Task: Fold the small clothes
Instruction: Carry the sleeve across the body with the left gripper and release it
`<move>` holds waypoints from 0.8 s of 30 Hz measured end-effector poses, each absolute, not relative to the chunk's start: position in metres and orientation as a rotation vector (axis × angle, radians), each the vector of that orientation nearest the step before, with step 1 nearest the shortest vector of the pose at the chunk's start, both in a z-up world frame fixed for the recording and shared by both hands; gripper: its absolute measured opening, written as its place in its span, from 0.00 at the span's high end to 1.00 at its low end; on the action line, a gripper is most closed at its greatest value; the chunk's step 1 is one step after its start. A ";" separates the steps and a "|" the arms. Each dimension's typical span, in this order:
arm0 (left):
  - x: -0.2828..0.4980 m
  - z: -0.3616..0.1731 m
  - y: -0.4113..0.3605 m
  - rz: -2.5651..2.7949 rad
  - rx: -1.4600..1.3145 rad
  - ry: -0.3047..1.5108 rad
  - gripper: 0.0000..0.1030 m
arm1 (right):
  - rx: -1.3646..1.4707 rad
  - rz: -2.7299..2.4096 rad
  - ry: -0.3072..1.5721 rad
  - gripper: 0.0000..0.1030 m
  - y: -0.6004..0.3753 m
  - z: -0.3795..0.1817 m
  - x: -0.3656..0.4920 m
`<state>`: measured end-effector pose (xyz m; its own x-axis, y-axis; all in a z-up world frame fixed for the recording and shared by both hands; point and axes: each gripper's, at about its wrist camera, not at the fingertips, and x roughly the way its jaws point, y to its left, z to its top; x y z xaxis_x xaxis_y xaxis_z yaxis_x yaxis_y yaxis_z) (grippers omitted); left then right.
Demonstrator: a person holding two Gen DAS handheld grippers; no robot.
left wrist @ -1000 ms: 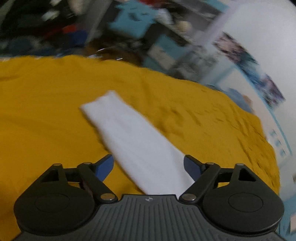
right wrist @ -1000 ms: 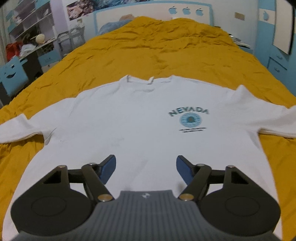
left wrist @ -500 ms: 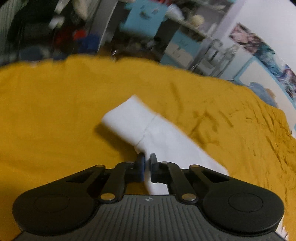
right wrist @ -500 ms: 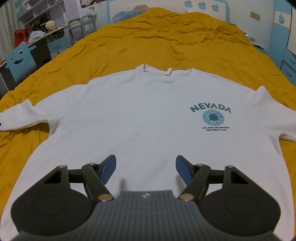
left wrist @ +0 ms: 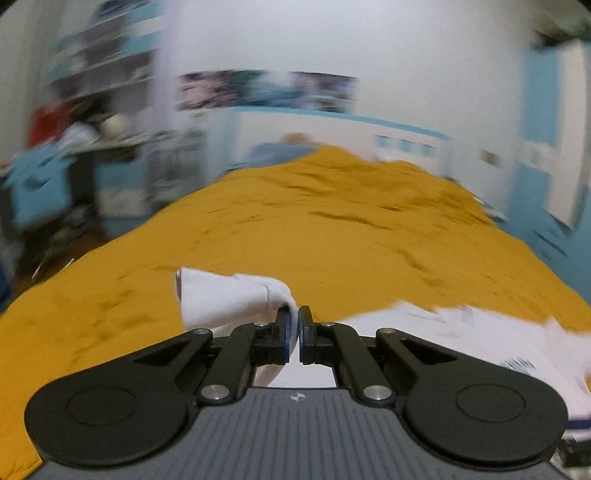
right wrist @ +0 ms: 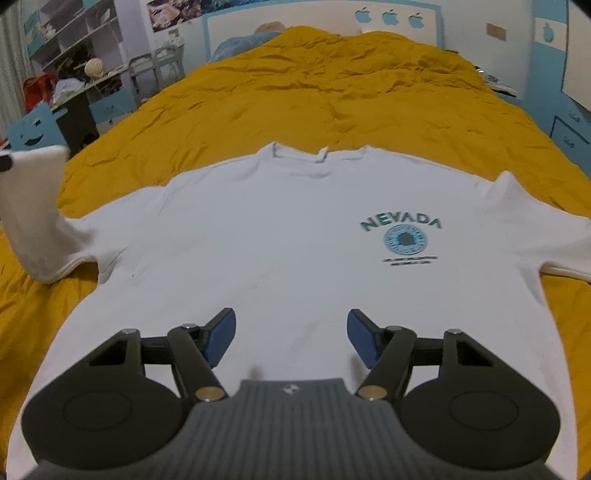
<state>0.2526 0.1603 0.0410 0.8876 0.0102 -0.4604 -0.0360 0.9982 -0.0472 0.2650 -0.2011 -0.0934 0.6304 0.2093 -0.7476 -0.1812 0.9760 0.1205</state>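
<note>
A white T-shirt [right wrist: 288,236] with a blue NEVADA print lies face up on the yellow bedspread [right wrist: 332,92], collar pointing away. My left gripper [left wrist: 294,334] is shut on the shirt's left sleeve [left wrist: 229,299] and holds it lifted off the bed; the raised sleeve [right wrist: 33,206] also shows at the left edge of the right wrist view. My right gripper [right wrist: 291,338] is open and empty, hovering over the shirt's lower middle. The right sleeve [right wrist: 546,236] lies flat on the bed.
A desk with shelves and clutter [right wrist: 74,85] stands left of the bed. A blue chair [right wrist: 33,129] is beside it. A headboard wall with apple stickers [right wrist: 388,16] is at the far end. Blue drawers [right wrist: 569,136] stand at the right.
My left gripper closed on the left sleeve, lifted it off the bed and swung round toward the shirt body. The right gripper has drifted slightly nearer the shirt, still open.
</note>
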 end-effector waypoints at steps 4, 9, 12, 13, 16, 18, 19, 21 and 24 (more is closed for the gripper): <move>0.267 0.010 0.092 -0.141 0.034 0.560 0.97 | 0.060 0.193 0.856 0.45 -0.220 -0.092 0.260; 0.288 -0.058 0.034 -0.261 0.130 0.783 0.95 | 0.087 0.161 0.880 0.47 -0.243 -0.102 0.253; 0.289 -0.091 0.029 -0.307 0.053 0.930 0.79 | 0.116 0.159 0.916 0.47 -0.250 -0.111 0.251; 0.281 -0.097 0.032 -0.313 0.021 0.940 0.77 | 0.123 0.159 0.924 0.47 -0.251 -0.113 0.250; 0.276 -0.092 0.044 -0.370 -0.079 0.941 0.61 | 0.147 0.182 0.938 0.47 -0.251 -0.118 0.249; 0.268 -0.082 0.058 -0.426 -0.165 0.923 0.55 | 0.168 0.213 0.943 0.47 -0.247 -0.120 0.251; 0.265 -0.080 0.058 -0.431 -0.174 0.913 0.55 | 0.177 0.228 0.944 0.47 -0.244 -0.120 0.252; 0.259 -0.068 0.068 -0.396 -0.155 0.890 0.55 | 0.200 0.269 0.942 0.45 -0.237 -0.119 0.256; 0.256 -0.054 0.085 -0.317 -0.082 0.861 0.55 | 0.252 0.311 0.946 0.33 -0.226 -0.119 0.268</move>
<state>0.2560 0.0848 -0.0535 0.6082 -0.3075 -0.7318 0.2415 0.9499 -0.1984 0.2676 -0.2265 -0.1186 0.5467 0.3679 -0.7521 -0.1501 0.9268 0.3443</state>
